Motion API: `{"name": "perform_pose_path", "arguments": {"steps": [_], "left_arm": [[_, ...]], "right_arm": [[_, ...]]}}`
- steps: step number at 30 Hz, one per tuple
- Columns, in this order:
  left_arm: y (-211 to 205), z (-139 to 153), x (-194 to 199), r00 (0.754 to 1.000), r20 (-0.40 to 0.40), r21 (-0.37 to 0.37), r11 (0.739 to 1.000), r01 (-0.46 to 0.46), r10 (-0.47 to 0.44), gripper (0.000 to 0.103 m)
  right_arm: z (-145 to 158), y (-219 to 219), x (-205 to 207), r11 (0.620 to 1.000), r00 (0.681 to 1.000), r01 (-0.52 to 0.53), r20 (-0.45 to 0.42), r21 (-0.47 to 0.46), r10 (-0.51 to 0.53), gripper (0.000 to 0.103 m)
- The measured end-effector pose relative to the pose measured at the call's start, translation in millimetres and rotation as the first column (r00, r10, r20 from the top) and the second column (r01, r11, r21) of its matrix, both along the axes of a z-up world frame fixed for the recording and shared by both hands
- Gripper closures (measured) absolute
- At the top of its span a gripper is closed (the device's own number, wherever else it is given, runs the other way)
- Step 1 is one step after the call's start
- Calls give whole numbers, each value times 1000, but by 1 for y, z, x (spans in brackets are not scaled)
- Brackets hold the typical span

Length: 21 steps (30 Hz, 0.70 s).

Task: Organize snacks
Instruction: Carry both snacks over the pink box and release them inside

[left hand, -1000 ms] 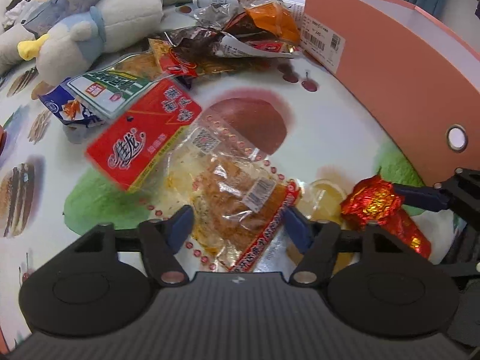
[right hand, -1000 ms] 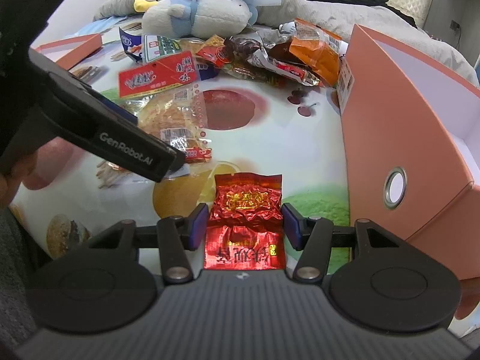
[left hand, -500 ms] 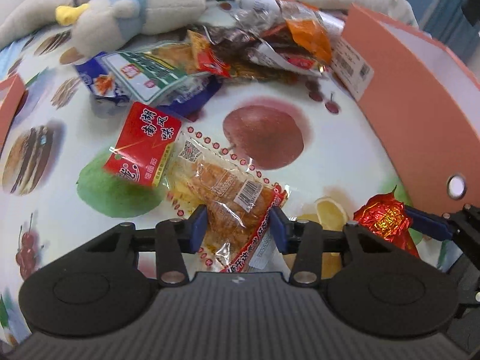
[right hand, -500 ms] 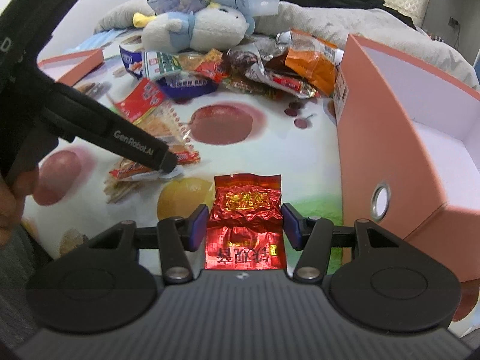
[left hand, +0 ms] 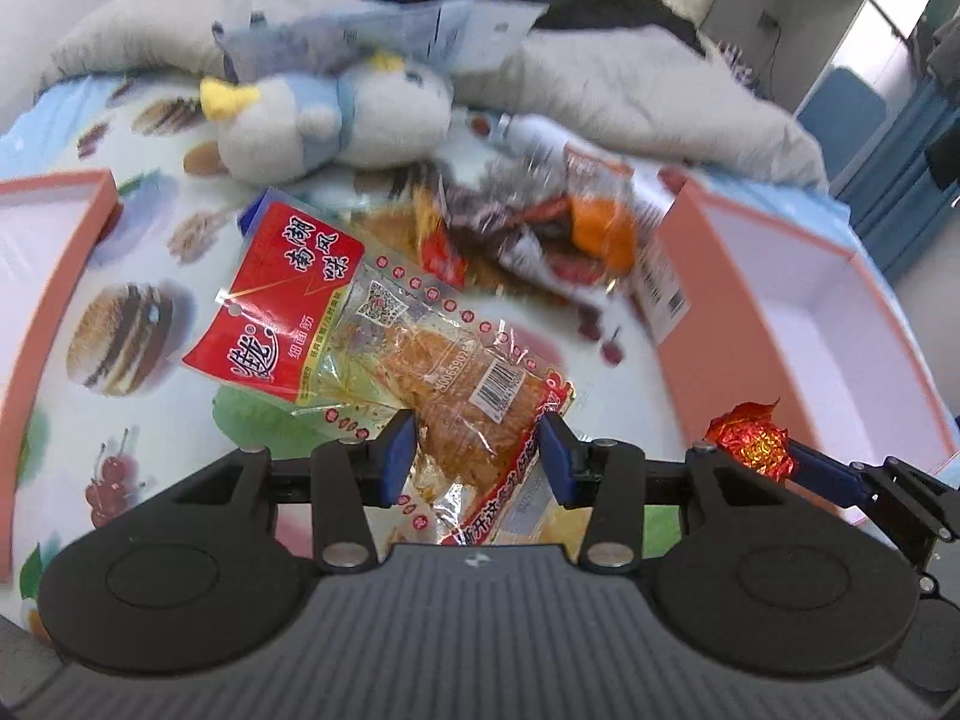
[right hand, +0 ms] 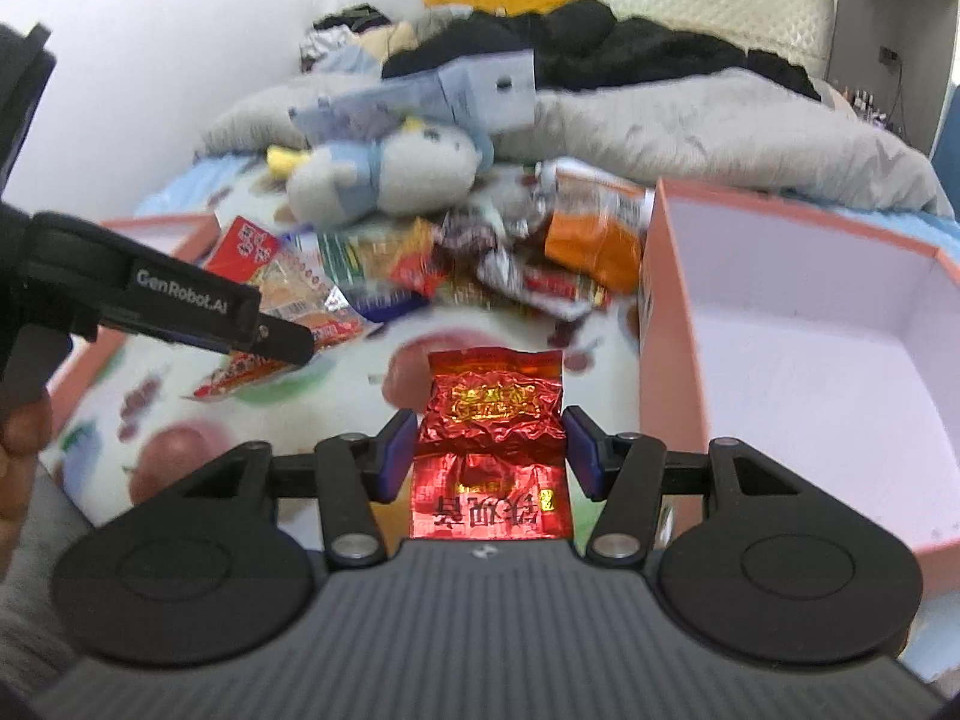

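My left gripper [left hand: 477, 456] is shut on a clear snack packet with a red header [left hand: 384, 336] and holds it lifted above the fruit-print cloth. My right gripper [right hand: 489, 453] is shut on a red foil packet [right hand: 495, 414], also lifted; the foil packet shows in the left wrist view [left hand: 750, 438] at the right. An open pink box with a white inside [right hand: 810, 360] stands just right of the right gripper. A pile of mixed snack packets [right hand: 510, 258] lies behind, in the middle of the cloth.
A white and blue plush toy [left hand: 336, 114] lies behind the pile. A pink box lid [left hand: 36, 276] lies at the left edge. Grey bedding [right hand: 690, 114] and dark clothes fill the back. The left gripper's arm [right hand: 150, 306] crosses the right wrist view.
My left gripper closed on the clear packet and lifted it off the cloth. My right gripper rose with the foil packet, and the inside of the pink box came into view.
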<state>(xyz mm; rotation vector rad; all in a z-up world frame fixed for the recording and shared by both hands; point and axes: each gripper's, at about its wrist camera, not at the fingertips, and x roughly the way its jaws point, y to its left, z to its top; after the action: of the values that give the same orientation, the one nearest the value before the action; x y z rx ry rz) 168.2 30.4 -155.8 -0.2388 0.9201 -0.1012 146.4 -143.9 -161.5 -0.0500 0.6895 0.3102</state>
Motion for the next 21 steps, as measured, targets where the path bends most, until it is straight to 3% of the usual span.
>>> {"name": "perform_pose_path", "arguments": {"steps": [11, 21], "left_arm": [[-8, 79, -9, 993, 117, -46, 999, -10, 16, 53], [-35, 136, -9, 976, 217, -51, 998, 40, -28, 53]], "right_arm": [[71, -24, -1, 998, 994, 23, 102, 65, -30, 47], [111, -51, 4, 992, 981, 77, 171, 99, -93, 47]]}}
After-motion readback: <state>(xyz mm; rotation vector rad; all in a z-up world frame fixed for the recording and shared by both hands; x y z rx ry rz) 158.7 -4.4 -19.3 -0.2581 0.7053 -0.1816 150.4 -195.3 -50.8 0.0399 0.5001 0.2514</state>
